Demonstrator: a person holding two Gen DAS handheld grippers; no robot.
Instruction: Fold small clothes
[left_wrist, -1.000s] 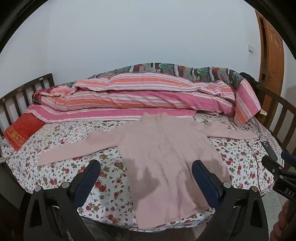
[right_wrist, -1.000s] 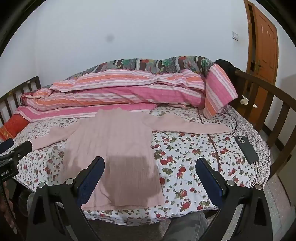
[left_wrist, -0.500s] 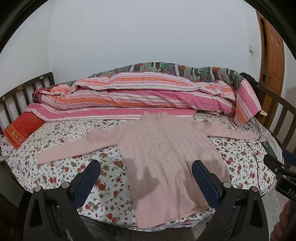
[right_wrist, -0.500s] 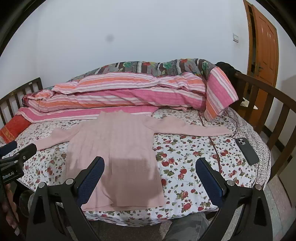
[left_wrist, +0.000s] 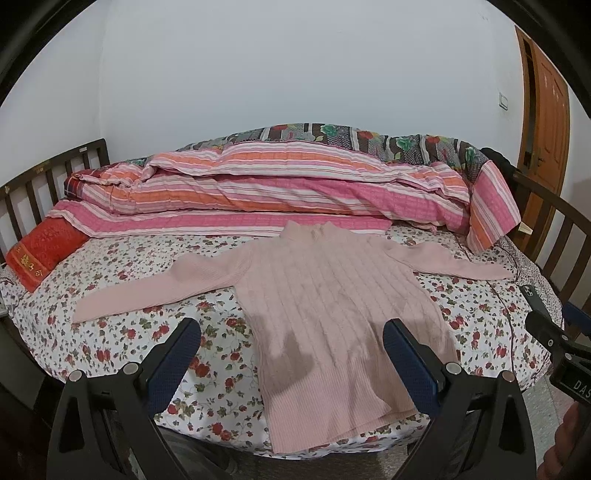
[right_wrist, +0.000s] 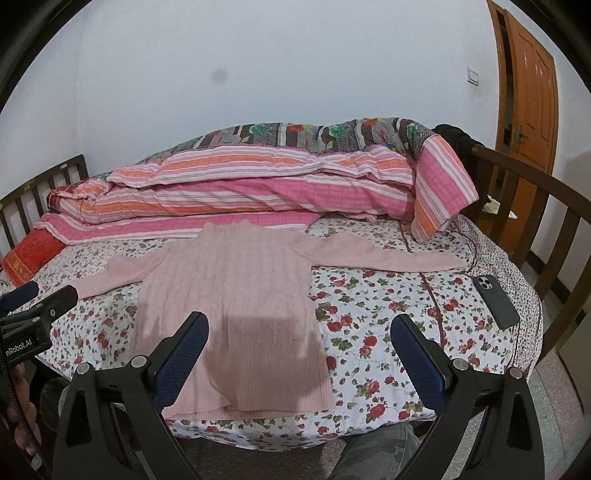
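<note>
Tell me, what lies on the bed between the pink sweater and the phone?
Nothing: in the right wrist view, only bare floral sheet separates the pink sweater from the phone.

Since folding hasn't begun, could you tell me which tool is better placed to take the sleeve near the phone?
Likely the right tool: it is open, and that sleeve of the pink sweater, beside the phone, lies on its side.

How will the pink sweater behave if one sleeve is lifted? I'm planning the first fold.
The sweater is probably floppy: it lies flat, following the bedsheet. A lifted sleeve would likely droop and trail instead of holding shape. Its ribbed knit looks soft, so it may cling to the sheet and drag the body slightly.
</note>
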